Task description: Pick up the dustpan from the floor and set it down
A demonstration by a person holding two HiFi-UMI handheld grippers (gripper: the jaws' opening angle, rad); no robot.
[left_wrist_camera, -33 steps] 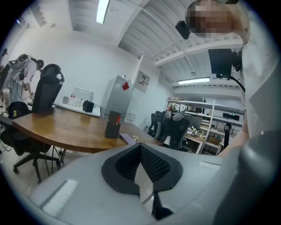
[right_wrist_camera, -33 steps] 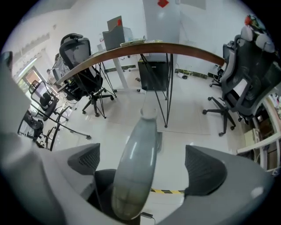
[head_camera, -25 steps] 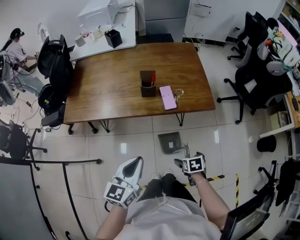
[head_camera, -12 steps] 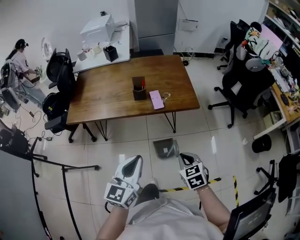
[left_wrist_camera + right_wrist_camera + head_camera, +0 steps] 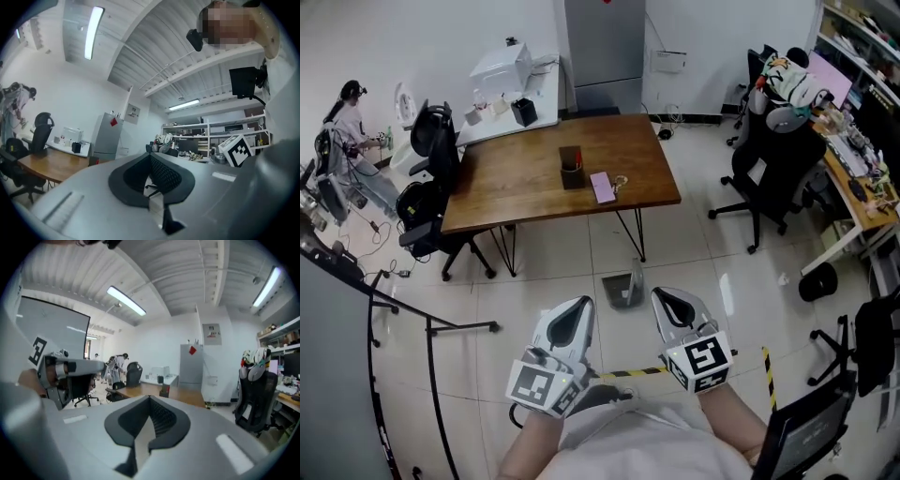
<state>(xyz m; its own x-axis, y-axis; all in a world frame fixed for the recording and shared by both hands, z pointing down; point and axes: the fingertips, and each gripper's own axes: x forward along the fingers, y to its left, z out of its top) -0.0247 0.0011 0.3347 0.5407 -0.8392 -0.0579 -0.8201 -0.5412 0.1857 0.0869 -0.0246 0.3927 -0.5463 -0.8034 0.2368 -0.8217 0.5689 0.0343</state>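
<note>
Head view, steeply down onto a white tiled floor (image 5: pixel 544 281). Low in frame, left gripper (image 5: pixel 584 302) and right gripper (image 5: pixel 662 293) held side by side close to the body, both pointing forward, marker cubes nearest the wrists. Forearms drawn in toward the torso, right forearm bare.

Left gripper view: fingers (image 5: pixel 166 176) pressed together at the tips, nothing between them, aimed level across the room rather than down. Right gripper view: fingers (image 5: pixel 164 414) likewise closed tip to tip and empty, facing the wooden counter (image 5: pixel 516 192).

Grey dustpan (image 5: pixel 624 287) on the floor ahead, roughly midway between the lines of the two grippers and apart from both, just in front of the counter's near edge, by the foot of one of its legs. Cannot tell whether flat or tipped up.

Open tiles between grippers and dustpan. Yellow-and-black tape (image 5: pixel 637 373) on the floor right beneath the grippers. Black rail (image 5: pixel 431 328) crossing the floor to the left, well apart from the dustpan. Black chair (image 5: pixel 436 141) against the counter's left end, another chair (image 5: pixel 769 155) off to the right with clear floor between it and the counter. Dark holder (image 5: pixel 572 167) and pink phone (image 5: pixel 602 187) on the counter, away from its edges.
</note>
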